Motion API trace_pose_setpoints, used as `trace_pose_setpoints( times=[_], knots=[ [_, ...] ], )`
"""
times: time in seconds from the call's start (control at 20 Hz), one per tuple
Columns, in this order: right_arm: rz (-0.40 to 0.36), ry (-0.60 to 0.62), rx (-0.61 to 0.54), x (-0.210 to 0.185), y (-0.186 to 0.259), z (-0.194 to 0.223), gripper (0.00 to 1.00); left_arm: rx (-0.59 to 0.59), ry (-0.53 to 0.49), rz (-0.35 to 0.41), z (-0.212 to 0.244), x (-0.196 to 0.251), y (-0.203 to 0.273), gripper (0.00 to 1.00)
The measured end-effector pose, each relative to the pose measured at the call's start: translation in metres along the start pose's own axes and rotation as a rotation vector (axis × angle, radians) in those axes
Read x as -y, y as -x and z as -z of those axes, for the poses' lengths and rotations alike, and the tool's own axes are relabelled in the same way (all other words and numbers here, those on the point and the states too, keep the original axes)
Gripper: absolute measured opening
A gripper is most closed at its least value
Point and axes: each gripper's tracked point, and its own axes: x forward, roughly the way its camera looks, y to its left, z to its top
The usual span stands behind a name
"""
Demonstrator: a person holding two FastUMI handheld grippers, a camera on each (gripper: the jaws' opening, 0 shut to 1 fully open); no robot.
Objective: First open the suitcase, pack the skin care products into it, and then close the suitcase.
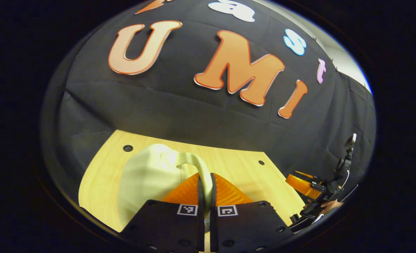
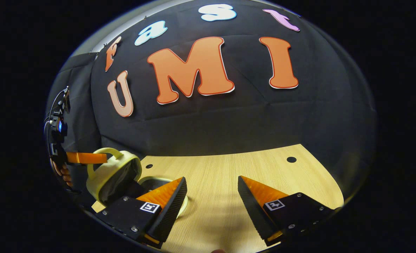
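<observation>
Both fingers of my left gripper (image 1: 205,191) pinch the suitcase (image 1: 148,175) handle (image 1: 201,168); my right gripper (image 2: 211,196) gapes wide, empty, above the desk (image 2: 229,168).

Black gripper bodies (image 2: 208,196) with screws, square coded markers.

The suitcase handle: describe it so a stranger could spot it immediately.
Start at the wooden table before the black cloth wall. On it stands a pale cream suitcase, its lid lifted. The suitcase handle is the curved cream loop on that lid, pinched between the left gripper fingers.
</observation>
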Motion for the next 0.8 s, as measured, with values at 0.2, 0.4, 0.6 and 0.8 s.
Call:
trace_pose_setpoints(
  times=[0.2,0.4,0.6,0.8],
  knots=[
    [0.014,-0.01,0.007,0.019,0.008,-0.002,0.93,-0.098,-0.044,0.045,0.045,0.026,-0.038,0.07],
    [0.028,-0.006,-0.003,0.035,0.012,0.003,0.93,-0.184,-0.122,0.02,0.101,0.054,-0.08,0.07],
    [0.042,0.008,-0.019,0.05,0.015,0.008,0.93,-0.262,-0.188,-0.042,0.147,0.068,-0.111,0.08],
    [0.058,0.009,-0.009,0.062,0.016,0.004,0.94,-0.277,-0.207,-0.049,0.158,0.071,-0.11,0.19]
  ],
)
